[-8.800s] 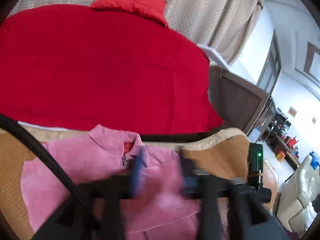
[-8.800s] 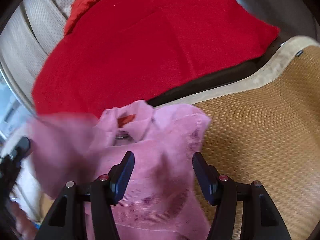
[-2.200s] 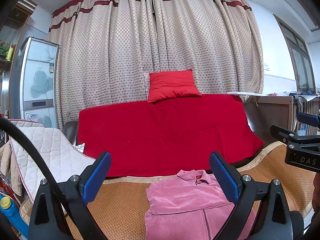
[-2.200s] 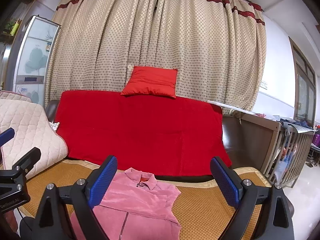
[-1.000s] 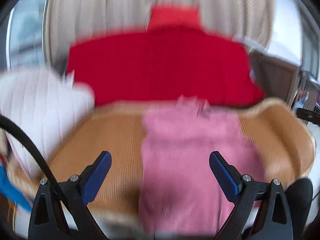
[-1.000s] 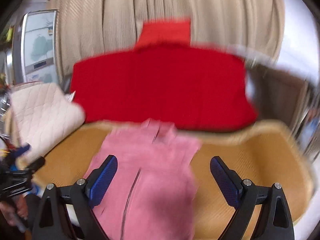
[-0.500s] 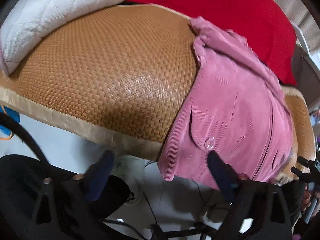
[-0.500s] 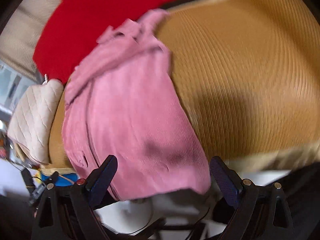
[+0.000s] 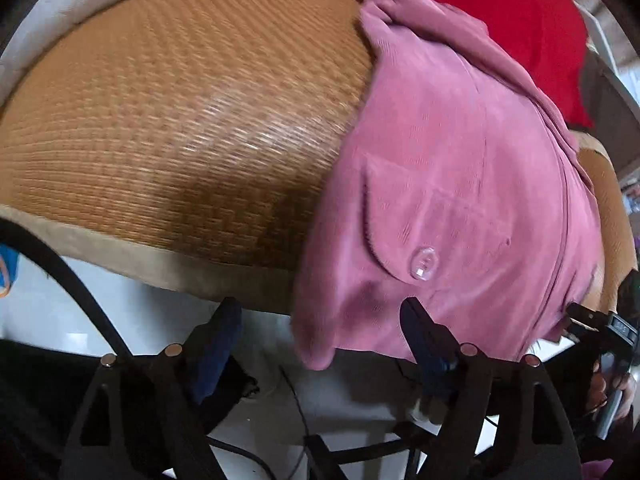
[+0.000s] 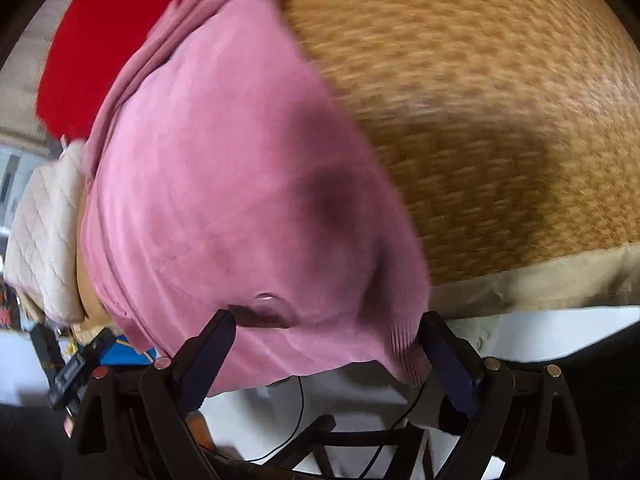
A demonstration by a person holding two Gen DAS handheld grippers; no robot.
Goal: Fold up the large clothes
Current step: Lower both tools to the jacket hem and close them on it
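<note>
Since a couple of seconds back, when both grippers were up high looking at the curtain, they've dropped right down to the near edge of the woven mat (image 9: 180, 112). The pink jacket (image 9: 460, 168) lies flat on it, sleeves folded in, collar toward the red sofa cover (image 9: 520, 0), hem hanging just over the mat's front edge — which looks like the reason for coming in low. The left gripper (image 9: 320, 332) is spread wide around the hem's left corner, not pinching yet. The right gripper (image 10: 326, 340) brackets the other corner, jaws closing, cloth between them but no squeeze so far. My guess — grab both corners and fold the hem up toward the collar.
</note>
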